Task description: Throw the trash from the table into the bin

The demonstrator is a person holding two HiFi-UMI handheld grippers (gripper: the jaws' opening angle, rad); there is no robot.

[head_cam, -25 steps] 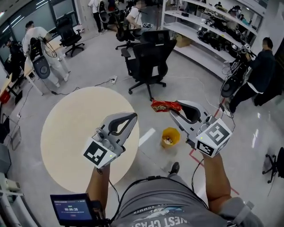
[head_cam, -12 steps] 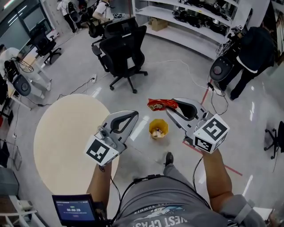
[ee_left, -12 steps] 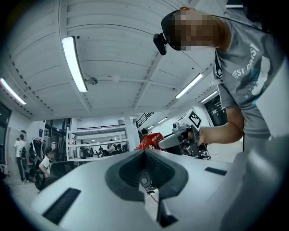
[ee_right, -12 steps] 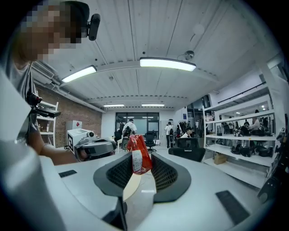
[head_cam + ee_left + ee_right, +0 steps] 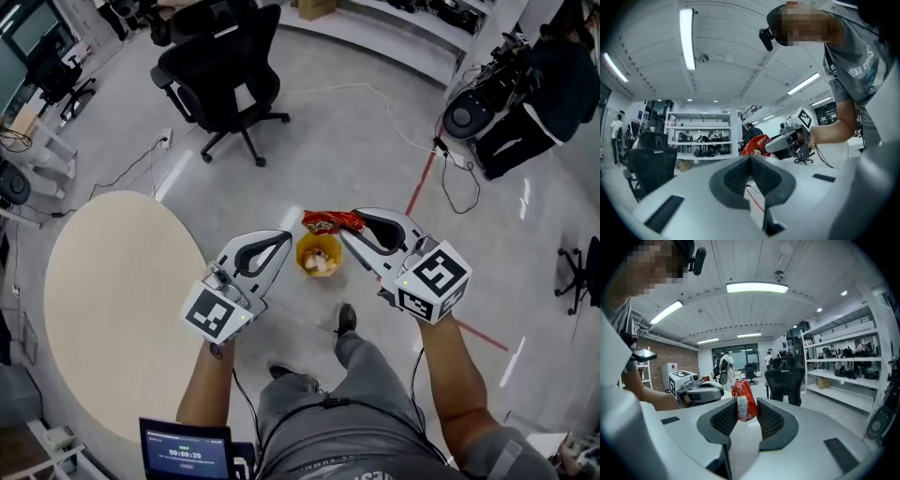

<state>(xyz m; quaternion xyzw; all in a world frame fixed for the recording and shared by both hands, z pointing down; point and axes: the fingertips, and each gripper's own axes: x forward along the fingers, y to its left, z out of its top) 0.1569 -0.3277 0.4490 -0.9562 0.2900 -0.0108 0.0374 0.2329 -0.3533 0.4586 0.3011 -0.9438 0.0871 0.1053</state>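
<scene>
A red snack wrapper (image 5: 327, 222) (image 5: 744, 401) is pinched between the jaws of my right gripper (image 5: 351, 223), which is shut on it. In the head view the wrapper hangs just above the yellow bin (image 5: 319, 256) on the floor, which holds some trash. My left gripper (image 5: 281, 241) is to the left of the bin, its jaws closed together with nothing between them. The left gripper view also shows the red wrapper (image 5: 757, 144) held by the right gripper. The round beige table (image 5: 103, 309) lies at the left.
A black office chair (image 5: 225, 80) stands on the floor beyond the bin. Red tape lines (image 5: 424, 178) and cables cross the grey floor at the right. The person's shoes (image 5: 346, 319) are just behind the bin. Another person (image 5: 525, 103) stands by shelving at the upper right.
Both grippers have come down and moved away from the table toward the bin. The wrapper, still held, is now right over the bin's mouth.
</scene>
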